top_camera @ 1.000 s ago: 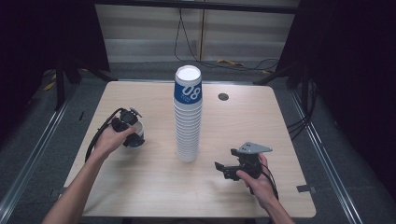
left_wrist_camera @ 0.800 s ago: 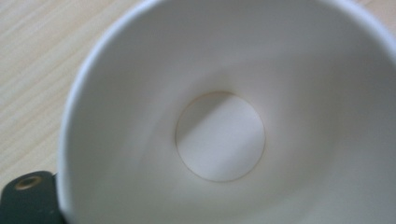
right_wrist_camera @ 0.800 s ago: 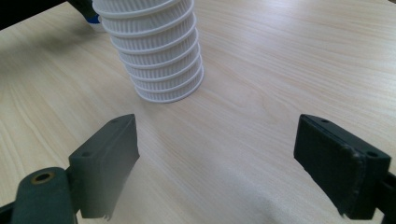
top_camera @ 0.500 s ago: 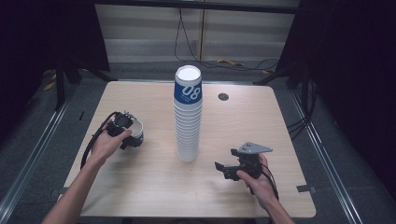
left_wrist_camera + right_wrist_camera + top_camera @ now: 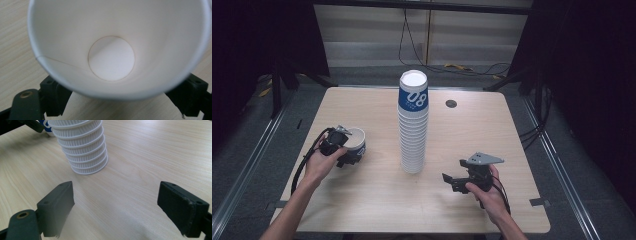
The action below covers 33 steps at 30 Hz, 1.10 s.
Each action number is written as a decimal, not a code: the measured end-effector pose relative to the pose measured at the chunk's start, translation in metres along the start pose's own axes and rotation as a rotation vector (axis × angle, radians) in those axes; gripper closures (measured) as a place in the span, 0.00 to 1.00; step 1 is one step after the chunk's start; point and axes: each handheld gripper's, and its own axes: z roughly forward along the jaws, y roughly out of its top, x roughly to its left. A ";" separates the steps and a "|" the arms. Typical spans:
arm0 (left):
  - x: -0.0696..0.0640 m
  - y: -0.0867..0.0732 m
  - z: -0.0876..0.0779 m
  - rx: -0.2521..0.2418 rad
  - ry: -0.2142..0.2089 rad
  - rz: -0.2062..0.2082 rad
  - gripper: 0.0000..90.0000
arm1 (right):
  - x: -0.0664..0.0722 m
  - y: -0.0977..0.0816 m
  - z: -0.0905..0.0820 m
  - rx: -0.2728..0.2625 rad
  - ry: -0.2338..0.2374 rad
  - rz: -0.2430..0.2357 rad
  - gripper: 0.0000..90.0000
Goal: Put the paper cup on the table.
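Paper cup [image 5: 356, 141] sits tilted at the table's [image 5: 362, 200] left side, clenched in the left gripper [image 5: 343, 151]; squeezing harder could crumple its thin wall, or it may slip free. Tall cup stack [image 5: 413, 125] stands mid-table and could topple if bumped. Right gripper [image 5: 452, 181], released and empty, waits near its base

— What is the surface?
— A light wooden table [image 5: 377, 195] with rounded corners.
— What stands on it?
— A tall stack of white paper cups [image 5: 413, 130] at its middle, the top cup banded blue. A single paper cup [image 5: 357, 142] sits at the left, and a small dark round disc [image 5: 451, 103] lies far right of the stack.
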 end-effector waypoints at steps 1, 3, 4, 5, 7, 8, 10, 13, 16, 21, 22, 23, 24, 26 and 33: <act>-0.001 -0.001 -0.002 -0.013 0.000 0.001 0.18 | 0.000 0.000 0.000 0.001 -0.001 0.000 0.15; -0.005 -0.003 -0.006 -0.040 0.011 0.003 0.18 | 0.000 0.000 0.000 0.002 -0.003 0.000 0.15; -0.006 -0.004 -0.008 -0.047 0.007 -0.006 0.18 | 0.000 0.000 0.000 0.003 -0.002 0.000 0.15; -0.007 -0.005 -0.008 -0.051 0.013 -0.004 0.18 | 0.000 0.000 0.000 0.003 -0.003 0.000 0.15; -0.011 -0.008 -0.010 -0.055 0.002 0.007 0.18 | 0.000 0.000 0.000 0.001 -0.005 -0.002 0.15; -0.013 -0.010 -0.011 -0.055 0.005 0.017 0.18 | 0.000 0.000 0.000 0.000 -0.006 -0.001 0.15; -0.016 -0.013 -0.013 -0.067 0.018 0.008 0.18 | 0.000 0.000 -0.001 -0.003 -0.006 0.002 0.15; -0.017 -0.018 -0.016 -0.091 0.013 0.007 0.18 | 0.000 0.000 -0.001 -0.003 -0.007 0.001 0.15; -0.021 -0.024 -0.019 -0.095 0.020 0.007 0.18 | 0.000 0.000 -0.002 -0.002 -0.007 0.002 0.15; -0.031 -0.034 -0.028 -0.146 -0.031 -0.013 0.18 | 0.000 -0.001 -0.001 -0.005 -0.010 0.007 0.15; -0.033 -0.036 -0.030 -0.142 -0.017 0.000 0.18 | 0.000 -0.001 -0.001 -0.004 -0.010 0.004 0.15; -0.035 -0.037 -0.031 -0.144 -0.011 0.004 0.18 | 0.000 -0.001 -0.001 -0.003 -0.008 0.003 0.15; -0.037 -0.040 -0.032 -0.146 -0.016 0.004 0.17 | 0.001 -0.001 -0.001 -0.004 -0.007 0.002 0.15; -0.042 -0.043 -0.032 -0.144 -0.035 0.012 0.18 | 0.000 -0.001 -0.002 -0.008 -0.002 0.001 0.15; -0.062 -0.053 -0.035 -0.184 -0.055 0.030 0.18 | -0.001 -0.002 -0.004 -0.015 -0.011 0.008 0.15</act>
